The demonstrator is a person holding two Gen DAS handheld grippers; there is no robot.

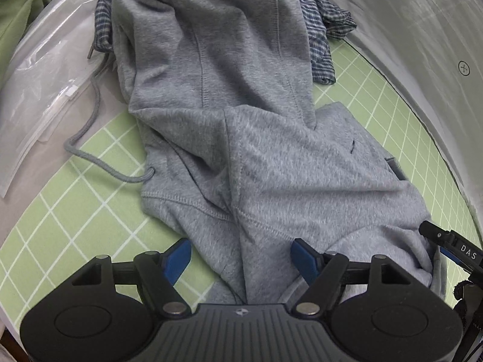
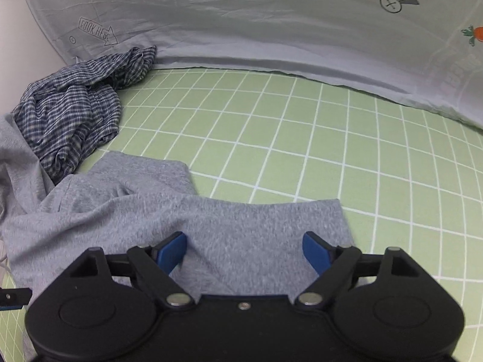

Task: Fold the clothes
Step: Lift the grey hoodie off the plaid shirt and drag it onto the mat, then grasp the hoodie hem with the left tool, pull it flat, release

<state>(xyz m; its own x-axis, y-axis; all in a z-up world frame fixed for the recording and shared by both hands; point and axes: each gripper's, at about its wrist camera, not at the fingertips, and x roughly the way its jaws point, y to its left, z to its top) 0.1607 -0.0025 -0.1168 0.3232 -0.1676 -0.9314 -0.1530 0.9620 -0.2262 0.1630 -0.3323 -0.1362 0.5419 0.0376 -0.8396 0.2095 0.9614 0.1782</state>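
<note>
Left tongs: nearest the left camera; blue fingers spread wide, released, with grey cloth lying between them but not pinched
Cord: grey drawstring at left, trailing off the hem across the green grid mat toward a clear plastic bag
Sweatpants: grey, rumpled, stretched lengthwise away from the left camera down the middle of the mat; a fold lies across the near part; seams show along the far half
Checked shirt: blue plaid, crumpled at the far end, partly under the sweatpants; in the right view it sits at far left, touching the grey cloth
Right tongs: fingers apart, released, over a flat grey flap of the sweatpants; their black tip shows at the right edge of the left view, beside the cloth
Sheet: pale grey, printed with small marks and a carrot, along the mat's far right side
</note>
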